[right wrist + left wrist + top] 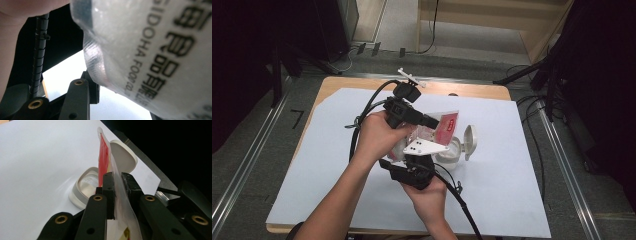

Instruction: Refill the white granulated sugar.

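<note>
A clear food packet (pixel 443 128) with a red printed panel is held in the air over the middle of the white sheet (pixel 337 165) that covers the table (pixel 329 84), just above and beside an open white container (pixel 451 154) whose hinged lid (pixel 470 140) is thrown back toward the table's right edge. In the left gripper view the packet (pixel 106 160) is seen edge-on, clamped between the nearly closed jaws of the left gripper (pixel 117 192), with the container (pixel 86 186) directly beyond. The packet's lower part (pixel 155 50) is met by the right gripper (pixel 428 146); one jaw (pixel 78 98) is seen against the sealed edge, but whether that gripper truly pinches it cannot be told, as the other jaw is hidden behind the plastic.

The step in hand is judged to be the opening of the packet over the container, so that its contents may be tipped in. For the next move a firm hold on both sides of the seal is called for, followed by a pull apart with the mouth kept above the container's opening.
</note>
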`<action>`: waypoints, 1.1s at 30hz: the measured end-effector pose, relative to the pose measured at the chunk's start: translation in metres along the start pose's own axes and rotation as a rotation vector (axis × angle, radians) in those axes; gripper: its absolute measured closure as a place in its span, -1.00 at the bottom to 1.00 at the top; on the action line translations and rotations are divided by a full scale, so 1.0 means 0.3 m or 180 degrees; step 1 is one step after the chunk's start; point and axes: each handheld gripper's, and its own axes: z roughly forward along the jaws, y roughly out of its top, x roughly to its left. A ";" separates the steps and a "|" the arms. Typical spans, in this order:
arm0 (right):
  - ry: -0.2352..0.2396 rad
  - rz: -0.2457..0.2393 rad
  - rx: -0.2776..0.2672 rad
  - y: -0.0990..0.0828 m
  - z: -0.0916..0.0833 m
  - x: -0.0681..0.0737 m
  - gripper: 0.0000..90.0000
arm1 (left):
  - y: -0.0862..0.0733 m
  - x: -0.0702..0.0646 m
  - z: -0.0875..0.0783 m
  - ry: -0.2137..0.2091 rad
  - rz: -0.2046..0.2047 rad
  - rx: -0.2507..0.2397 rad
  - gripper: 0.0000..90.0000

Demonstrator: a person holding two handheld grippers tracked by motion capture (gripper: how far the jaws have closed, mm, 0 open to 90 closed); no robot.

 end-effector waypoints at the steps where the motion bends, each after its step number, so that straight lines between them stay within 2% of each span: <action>1: 0.0002 -0.0006 0.0006 0.002 -0.001 -0.001 0.42 | 0.001 0.004 0.002 -0.0028 -0.0015 -0.0022 0.83; 33: -0.0016 -0.0019 0.0070 0.006 0.001 0.002 0.42 | -0.006 0.004 -0.002 -0.0013 -0.0030 -0.0088 0.83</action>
